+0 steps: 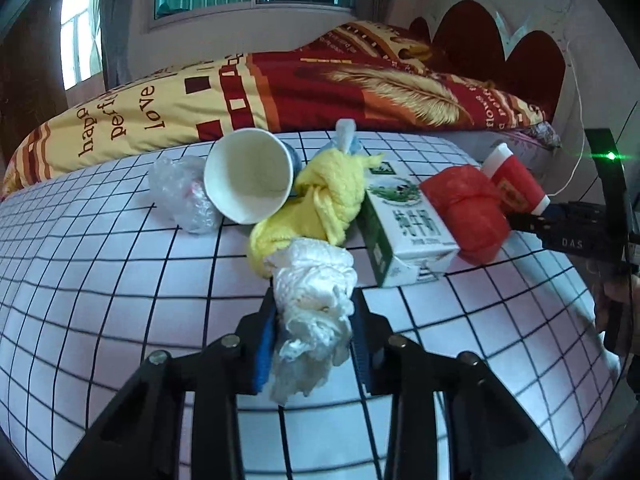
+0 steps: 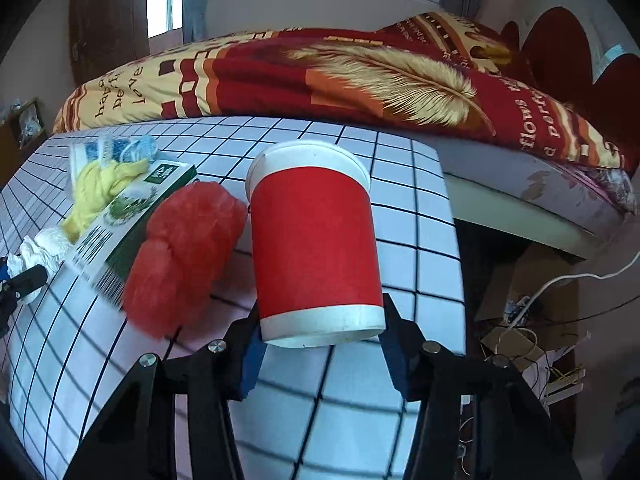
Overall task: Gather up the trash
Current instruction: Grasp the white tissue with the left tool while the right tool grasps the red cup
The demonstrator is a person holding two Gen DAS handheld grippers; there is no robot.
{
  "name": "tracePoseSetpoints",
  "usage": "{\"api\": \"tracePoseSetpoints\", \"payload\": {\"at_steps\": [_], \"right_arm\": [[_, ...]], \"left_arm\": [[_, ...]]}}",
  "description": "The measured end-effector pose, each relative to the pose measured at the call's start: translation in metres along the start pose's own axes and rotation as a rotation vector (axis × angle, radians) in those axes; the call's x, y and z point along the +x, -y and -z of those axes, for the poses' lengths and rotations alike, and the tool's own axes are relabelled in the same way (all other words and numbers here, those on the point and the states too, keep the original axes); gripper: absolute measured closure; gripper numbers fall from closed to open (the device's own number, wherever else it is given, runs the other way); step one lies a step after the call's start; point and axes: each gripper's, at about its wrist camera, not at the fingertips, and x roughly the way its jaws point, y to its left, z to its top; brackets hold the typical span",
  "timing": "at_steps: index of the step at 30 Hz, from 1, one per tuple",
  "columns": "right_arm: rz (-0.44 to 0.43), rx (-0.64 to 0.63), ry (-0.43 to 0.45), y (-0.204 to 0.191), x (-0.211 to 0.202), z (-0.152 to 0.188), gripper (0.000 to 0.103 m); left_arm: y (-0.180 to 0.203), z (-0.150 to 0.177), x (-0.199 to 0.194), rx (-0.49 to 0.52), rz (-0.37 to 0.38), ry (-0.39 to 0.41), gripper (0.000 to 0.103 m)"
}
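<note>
Left wrist view: the left tool (image 1: 314, 320) gripped the crumpled white tissue (image 1: 314, 300) on the checked worktop (image 1: 120, 280). Right wrist view: the right tool (image 2: 320, 344) clamped the red paper cup (image 2: 316, 248) at its base, over the worktop's edge.

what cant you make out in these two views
- Blue item: left wrist view, mostly hidden behind the knotted yellow cloth.
- Barcode end of the green-and-white milk carton: right wrist view, blurred.
- Inside of the red paper cup: right wrist view, faces away.
</note>
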Motion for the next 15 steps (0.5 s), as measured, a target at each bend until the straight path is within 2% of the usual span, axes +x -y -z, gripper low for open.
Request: {"api": "tracePoseSetpoints", "payload": {"at_steps": [7, 15], "right_arm": [[0.000, 0.027, 0.078, 0.009, -0.060, 0.032, 0.050], [0.005, 0.059, 0.126, 0.007, -0.128, 0.093, 0.049]], "left_arm": [[0.009, 0.016, -0.031, -0.012, 0.017, 0.036, 0.068], [0.028, 0.042, -0.063, -0.041, 0.069, 0.050, 0.068]]}}
